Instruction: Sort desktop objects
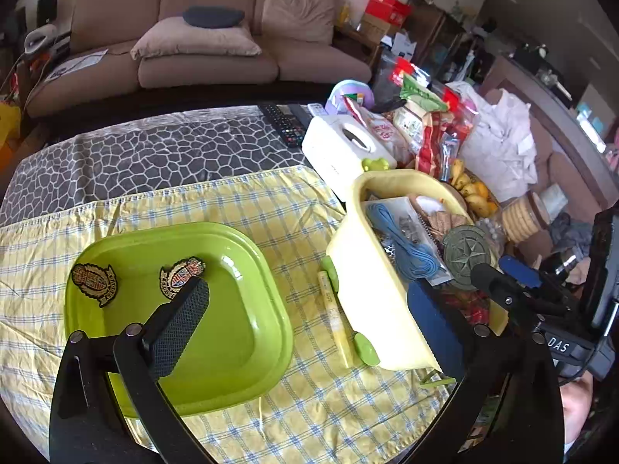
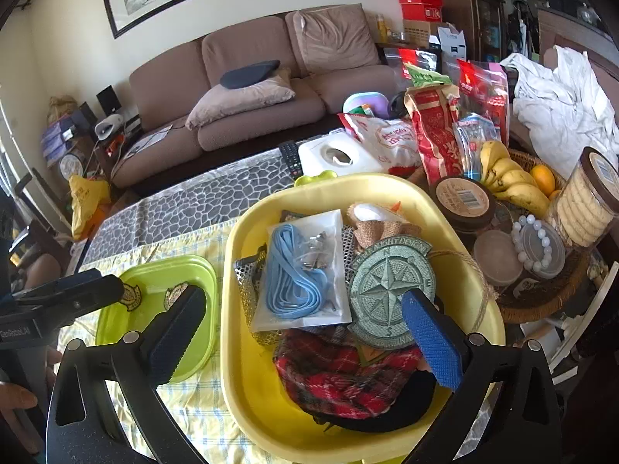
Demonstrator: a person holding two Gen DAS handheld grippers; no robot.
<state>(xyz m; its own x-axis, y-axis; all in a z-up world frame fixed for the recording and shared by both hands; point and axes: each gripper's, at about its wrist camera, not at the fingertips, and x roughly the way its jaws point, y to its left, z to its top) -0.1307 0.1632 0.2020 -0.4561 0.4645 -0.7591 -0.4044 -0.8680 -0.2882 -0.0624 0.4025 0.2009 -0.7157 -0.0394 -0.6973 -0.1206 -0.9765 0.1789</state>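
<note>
Two embroidered crest patches (image 1: 94, 284) already lie in the green tray (image 1: 247, 332), left of the yellow bin (image 2: 456, 224) crammed with a compass patch (image 2: 381, 290), blue cord packet (image 2: 294, 270) and red plaid cloth (image 2: 340, 371). Left gripper (image 1: 309, 309) and right gripper (image 2: 305, 332) both gape wide, nothing held. Risk now: pinching that compass patch could snag the twine or drag neighbours out too.

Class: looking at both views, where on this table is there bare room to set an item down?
Free: green tray floor beside the two crest patches; checked cloth behind it; stone-pattern runner. Crowded: yellow bin, snack and fruit side.
</note>
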